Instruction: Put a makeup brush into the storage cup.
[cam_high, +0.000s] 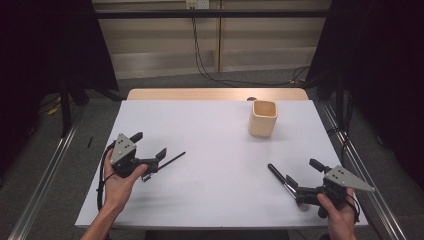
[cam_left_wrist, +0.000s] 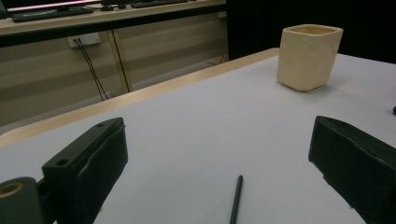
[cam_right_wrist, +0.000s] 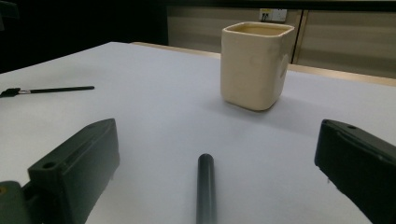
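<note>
Two skinny things are up for grabs here: a thin black pencil (cam_high: 172, 159) lying on the near left of the desk (cam_high: 210, 130), and a fatter black marker (cam_high: 278, 176) on the near right. The cream square cup (cam_high: 263, 118) sits far right, well apart from both, upright and open at the top, so my guess is they're both meant to end up in it. The left claw (cam_high: 148, 150) is spread wide with the pencil lying between its jaws, tip pointing away; in the left gripper view you can see the pencil (cam_left_wrist: 236, 199) running up the middle with nothing touching it. Same deal with the right claw (cam_high: 300, 179): wide open, marker (cam_right_wrist: 205, 186) sitting dead centre between the jaws, not pinched yet. What could go wrong, I reckon: the pencil is really thin and flat on the desk, so if the jaws close too high they'll just meet above it, or it'll roll out sideways. The marker is round too and could skid away if only one jaw hits it first. And the cup looks light, so a bump against its rim while dropping stuff in could tip it.
</note>
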